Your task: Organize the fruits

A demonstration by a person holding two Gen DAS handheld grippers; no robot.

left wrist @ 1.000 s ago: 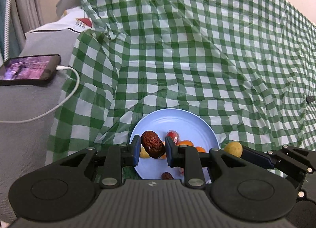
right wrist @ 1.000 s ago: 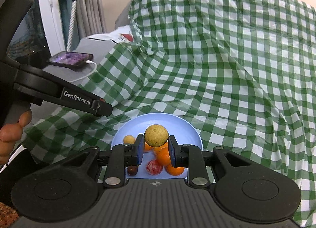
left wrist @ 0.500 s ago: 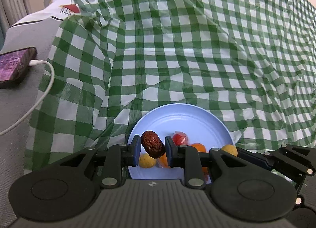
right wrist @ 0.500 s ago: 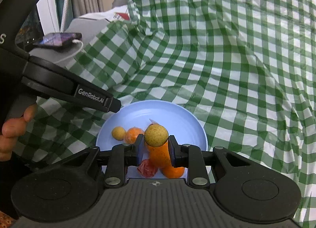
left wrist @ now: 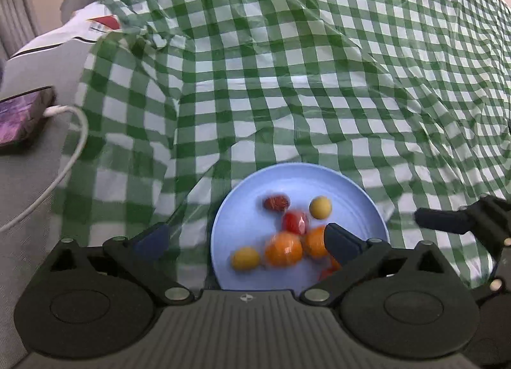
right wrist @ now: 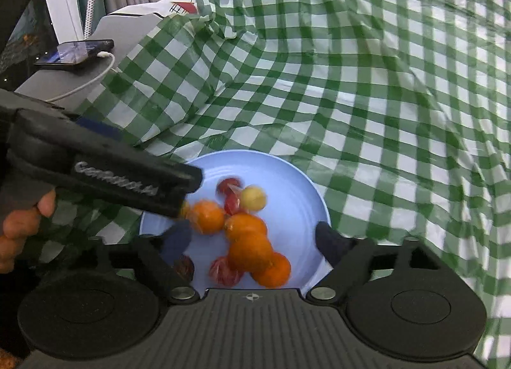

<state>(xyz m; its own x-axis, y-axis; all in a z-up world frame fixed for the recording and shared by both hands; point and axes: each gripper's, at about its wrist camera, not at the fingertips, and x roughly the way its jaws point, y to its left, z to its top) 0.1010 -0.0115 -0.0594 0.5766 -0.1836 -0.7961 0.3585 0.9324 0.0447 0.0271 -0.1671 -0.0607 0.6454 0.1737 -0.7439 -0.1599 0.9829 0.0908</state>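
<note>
A light blue plate (left wrist: 351, 209) (right wrist: 287, 190) lies on the green checked cloth (left wrist: 287, 81). On it lie a brown date (left wrist: 276, 203), a small yellow fruit (left wrist: 320, 207) (right wrist: 253, 198), a second yellow one (left wrist: 245, 259), red wrapped pieces (left wrist: 293, 222) (right wrist: 223, 270) and several oranges (left wrist: 284, 249) (right wrist: 246, 225). My left gripper (left wrist: 244, 241) hangs over the plate's near left, its jaws opening wide, nothing pressed between them. My right gripper (right wrist: 252, 241) hangs over the plate's near side, jaws opening too, fruit lying loose below them.
A phone (left wrist: 19, 116) (right wrist: 76, 51) on a white cable (left wrist: 64, 161) lies on the grey surface at the left. A white cushion (left wrist: 64, 46) sits behind it. The left gripper's body (right wrist: 95, 171) and a person's hand (right wrist: 19, 228) cross the right wrist view.
Both grippers sank towards the plate and opened. The date dropped out of the left one and the yellow fruit out of the right one; both now lie on the plate.
</note>
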